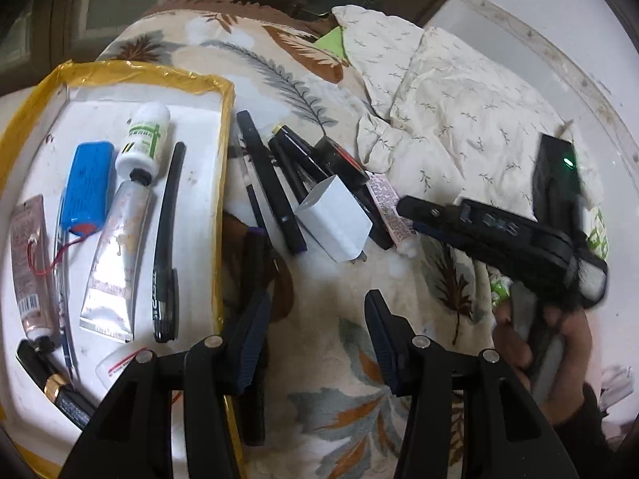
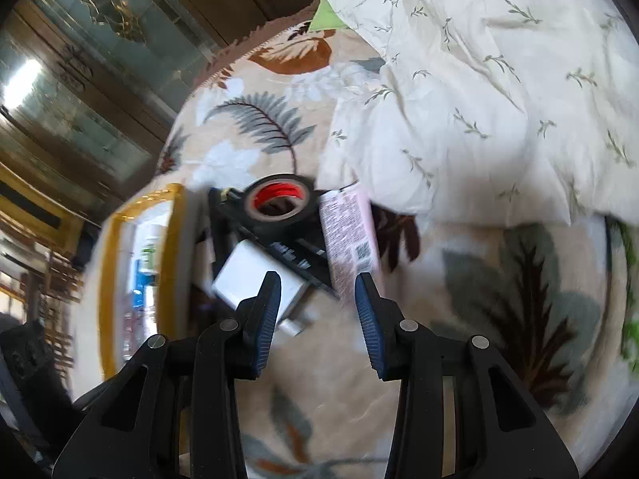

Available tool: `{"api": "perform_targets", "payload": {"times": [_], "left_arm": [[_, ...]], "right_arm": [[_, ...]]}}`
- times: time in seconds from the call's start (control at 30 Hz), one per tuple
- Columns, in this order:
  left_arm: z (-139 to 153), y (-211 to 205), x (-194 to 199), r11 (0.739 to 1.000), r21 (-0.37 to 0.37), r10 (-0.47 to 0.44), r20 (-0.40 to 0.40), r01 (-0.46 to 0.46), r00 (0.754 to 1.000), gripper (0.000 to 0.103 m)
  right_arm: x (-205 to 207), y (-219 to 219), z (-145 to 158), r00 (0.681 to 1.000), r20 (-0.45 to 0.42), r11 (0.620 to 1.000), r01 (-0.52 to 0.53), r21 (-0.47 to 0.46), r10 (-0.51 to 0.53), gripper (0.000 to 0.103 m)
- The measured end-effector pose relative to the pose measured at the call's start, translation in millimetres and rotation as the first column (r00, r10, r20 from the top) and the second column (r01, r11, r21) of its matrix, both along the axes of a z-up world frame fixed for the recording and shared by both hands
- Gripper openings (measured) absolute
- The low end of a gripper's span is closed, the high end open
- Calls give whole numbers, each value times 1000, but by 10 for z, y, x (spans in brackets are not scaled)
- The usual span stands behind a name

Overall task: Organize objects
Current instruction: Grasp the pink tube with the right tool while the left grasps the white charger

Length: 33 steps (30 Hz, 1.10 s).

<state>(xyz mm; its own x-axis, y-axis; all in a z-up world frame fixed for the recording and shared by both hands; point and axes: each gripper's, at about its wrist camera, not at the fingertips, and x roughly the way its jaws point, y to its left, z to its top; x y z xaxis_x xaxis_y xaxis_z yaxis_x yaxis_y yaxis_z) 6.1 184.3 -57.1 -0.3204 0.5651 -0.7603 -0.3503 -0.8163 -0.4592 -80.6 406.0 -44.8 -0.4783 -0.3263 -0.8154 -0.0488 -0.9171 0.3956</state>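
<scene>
Your left tool [image 1: 315, 343] is spread with nothing between its pads, low in the frame over the leaf-print bedspread [image 1: 351, 411]. Your right tool [image 2: 317, 313] is spread and empty too. The yellow-edged tray [image 1: 223, 167] at left holds tubes, a blue battery pack [image 1: 88, 187] and a pen; beside it, mid-frame, lie dark pens, a white charger [image 1: 335, 223] and black tape roll [image 2: 277, 203].

Open right gripper [image 2: 317, 315], white charger [image 2: 255, 275], tape roll [image 2: 279, 203]

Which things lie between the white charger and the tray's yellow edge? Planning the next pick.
In the left wrist view, several dark pens lie on the blanket between the white charger and the tray.
</scene>
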Motion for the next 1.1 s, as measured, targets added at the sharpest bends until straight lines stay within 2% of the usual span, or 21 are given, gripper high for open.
{"api": "perform_targets", "payload": {"times": [0.07, 0.13, 0.23, 0.27, 0.4, 0.63, 0.7, 0.83, 0.9, 1.0, 1.1], "left_arm": [[29, -2, 16, 1000, 2, 2, -35, -2, 999, 50], [20, 22, 6, 1000, 20, -17, -28, 17, 999, 50], [5, 48, -30, 1000, 20, -18, -27, 19, 999, 50], [5, 51, -36, 999, 31, -22, -23, 22, 1000, 50], [23, 75, -38, 999, 29, -30, -22, 31, 999, 50], [40, 153, -103, 1000, -8, -23, 22, 23, 999, 50], [77, 265, -138, 998, -28, -51, 28, 52, 998, 50], [95, 481, -260, 999, -34, -24, 58, 26, 998, 50], [57, 596, -353, 998, -66, 0, 61, 4, 998, 50], [-28, 655, -520, 995, -82, 71, 122, -62, 990, 50], [-52, 723, -646, 989, -115, 104, 116, -91, 988, 50]], "right_arm": [[-83, 15, -35, 1000, 2, 1000, 5, 20, -5, 39], [-177, 43, -59, 1000, 1, 999, 31, 42, -31, 39], [-322, -4, -130, 1000, 15, 996, 8, 90, -9, 39], [-338, -9, -163, 1000, 24, 997, 4, 77, -6, 38], [-318, -112, -252, 999, 46, 994, -27, 103, 22, 30], [-58, -102, -271, 998, 58, 994, -28, 106, 22, 29], [82, -57, -295, 997, 76, 997, -16, 79, 10, 29], [370, 28, -340, 996, 88, 999, 6, 50, -10, 29], [501, 93, -377, 995, 94, 1000, 24, 20, -26, 29], [612, 141, -396, 996, 90, 1000, 25, -2, -24, 29], [631, 137, -399, 996, 85, 1000, 26, -4, -26, 29]]}}
